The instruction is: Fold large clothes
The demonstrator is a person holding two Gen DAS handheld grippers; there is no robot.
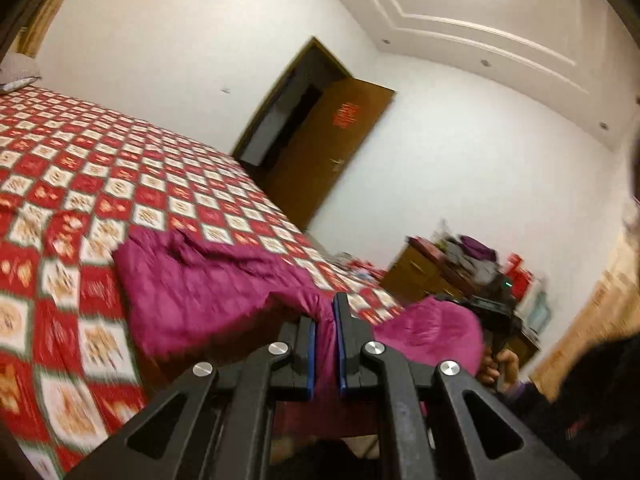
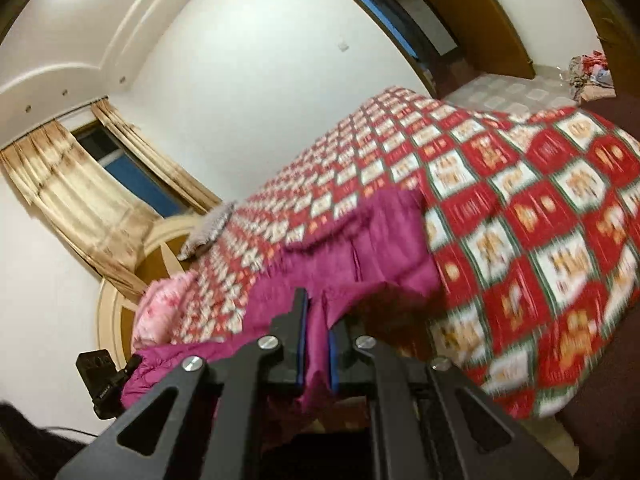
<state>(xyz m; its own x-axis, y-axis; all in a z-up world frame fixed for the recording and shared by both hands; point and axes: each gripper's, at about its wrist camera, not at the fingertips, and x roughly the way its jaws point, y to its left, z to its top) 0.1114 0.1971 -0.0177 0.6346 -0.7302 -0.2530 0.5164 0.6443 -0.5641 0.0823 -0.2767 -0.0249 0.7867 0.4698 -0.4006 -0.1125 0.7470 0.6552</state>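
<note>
A large magenta quilted garment (image 1: 192, 288) lies partly on the bed with its near edge lifted off the bedspread. My left gripper (image 1: 325, 320) is shut on a bunched fold of it, the cloth pinched between the blue pads. In the right wrist view the same magenta garment (image 2: 360, 248) stretches from the bed toward me, and my right gripper (image 2: 318, 320) is shut on another part of its edge. The right gripper's body (image 1: 492, 312), held by a hand, shows at the right of the left wrist view, with magenta cloth bulging beside it.
The bed wears a red and white checked bedspread (image 1: 80, 184). A pillow (image 2: 208, 232) and a pink cloth (image 2: 160, 304) lie at the head end. A brown door (image 1: 320, 152) stands open. A cluttered wooden dresser (image 1: 440, 268) is beyond the bed's foot.
</note>
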